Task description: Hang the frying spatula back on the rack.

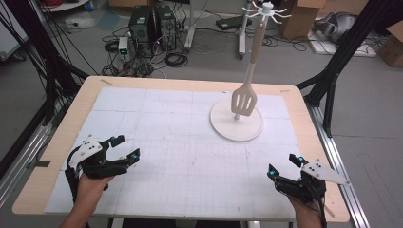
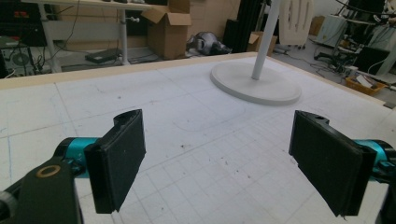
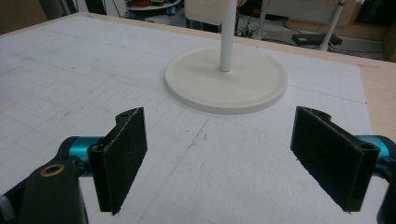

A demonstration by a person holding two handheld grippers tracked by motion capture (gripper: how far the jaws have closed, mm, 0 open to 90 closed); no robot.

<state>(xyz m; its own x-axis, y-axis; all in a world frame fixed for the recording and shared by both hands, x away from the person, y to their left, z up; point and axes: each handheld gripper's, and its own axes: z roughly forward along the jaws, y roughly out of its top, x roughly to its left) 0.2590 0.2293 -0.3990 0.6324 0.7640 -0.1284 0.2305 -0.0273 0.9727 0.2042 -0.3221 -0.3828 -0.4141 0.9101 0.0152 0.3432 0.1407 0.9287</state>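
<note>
Behind the table I see grey floor strewn with cables, two black computer towers (image 1: 152,26) and cardboard boxes. My work surface is a wooden table (image 1: 57,137) covered by a white gridded mat (image 1: 180,156), lightly scuffed and marked with faint pencil lines.

One stand (image 1: 236,122) sits on the far right part of the mat: a round white base, a slim pole rising from its centre, and a crown of white hooks at the top. One spatula (image 1: 247,85) hangs from that crown, its long axis running nearly vertical along the pole, handle up, slotted blade pointing down and ending just above the base. In the left gripper view the stand's base (image 2: 261,86) lies ahead and to the right of my jaws; in the right gripper view the base (image 3: 226,81) lies straight ahead.

I have two grippers. My left gripper (image 1: 127,148) is near the table's front edge, well apart from the stand on its left, jaws spread wide with nothing between them. My right gripper (image 1: 284,166) is also near the front edge, closer to the stand and on its right, jaws equally wide and empty. Both point toward the stand.
</note>
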